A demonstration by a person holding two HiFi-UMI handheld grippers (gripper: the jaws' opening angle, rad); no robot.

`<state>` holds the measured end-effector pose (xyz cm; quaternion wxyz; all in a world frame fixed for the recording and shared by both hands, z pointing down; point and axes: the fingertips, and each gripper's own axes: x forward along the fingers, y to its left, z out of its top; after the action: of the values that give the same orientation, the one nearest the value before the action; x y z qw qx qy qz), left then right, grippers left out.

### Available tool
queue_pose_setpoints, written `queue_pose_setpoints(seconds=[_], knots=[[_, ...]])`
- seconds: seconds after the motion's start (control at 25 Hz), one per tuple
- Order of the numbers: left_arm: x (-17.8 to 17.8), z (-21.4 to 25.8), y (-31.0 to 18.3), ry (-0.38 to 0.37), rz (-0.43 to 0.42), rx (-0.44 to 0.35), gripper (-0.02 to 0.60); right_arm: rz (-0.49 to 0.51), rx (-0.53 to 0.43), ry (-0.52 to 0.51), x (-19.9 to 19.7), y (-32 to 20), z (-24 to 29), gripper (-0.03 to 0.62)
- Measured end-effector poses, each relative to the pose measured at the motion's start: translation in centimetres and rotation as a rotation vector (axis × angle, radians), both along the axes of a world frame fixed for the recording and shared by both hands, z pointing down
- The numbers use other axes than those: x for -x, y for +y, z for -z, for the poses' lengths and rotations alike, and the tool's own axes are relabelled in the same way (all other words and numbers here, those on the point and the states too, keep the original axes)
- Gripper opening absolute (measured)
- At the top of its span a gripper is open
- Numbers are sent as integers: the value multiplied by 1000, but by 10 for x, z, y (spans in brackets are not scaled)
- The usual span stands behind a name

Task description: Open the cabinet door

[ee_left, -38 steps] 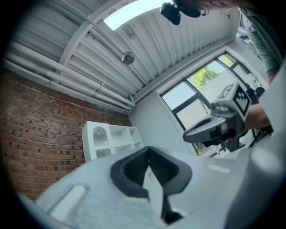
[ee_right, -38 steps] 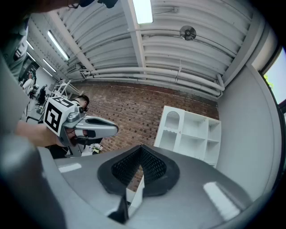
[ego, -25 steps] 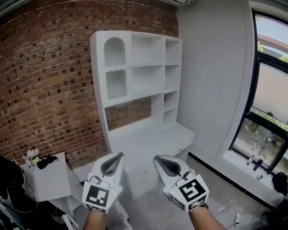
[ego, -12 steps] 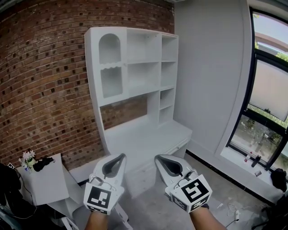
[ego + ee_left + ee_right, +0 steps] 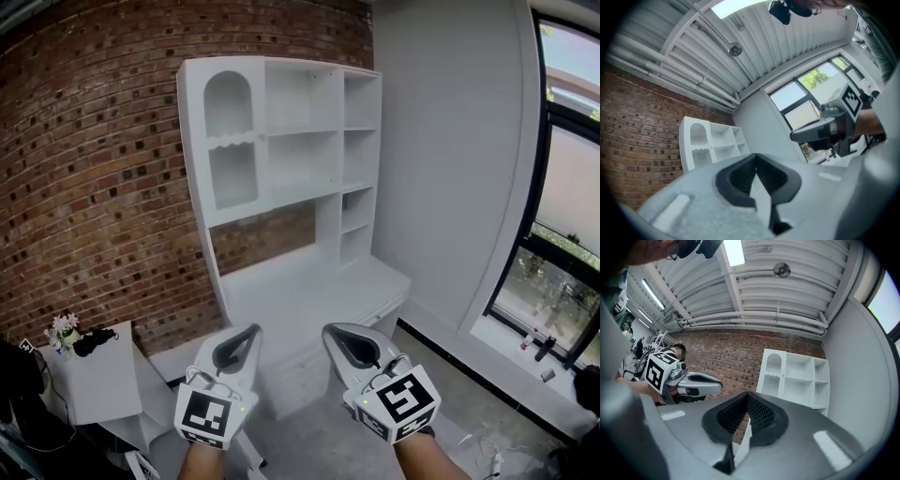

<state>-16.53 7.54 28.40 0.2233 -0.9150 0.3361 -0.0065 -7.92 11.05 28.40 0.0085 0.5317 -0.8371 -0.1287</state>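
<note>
Red brick wall at the back, with a tall white cabinet standing against it on top of a white desk. The arch-fronted section is at its upper left. Both claws are held low, well short of the cabinet. The left claw is clenched with nothing in it, and so is the right claw. Big window off to the right.
</note>
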Motion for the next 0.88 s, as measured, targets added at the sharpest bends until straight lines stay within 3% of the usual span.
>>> queue_pose_setpoints(seconds=[0.52, 0.88], knots=[[-84, -6, -34, -10, 160, 13, 0, 96, -13, 6, -105, -42, 0, 6], [-116, -8, -59, -19, 186, 11, 0, 122, -15, -1, -139, -75, 1, 6]])
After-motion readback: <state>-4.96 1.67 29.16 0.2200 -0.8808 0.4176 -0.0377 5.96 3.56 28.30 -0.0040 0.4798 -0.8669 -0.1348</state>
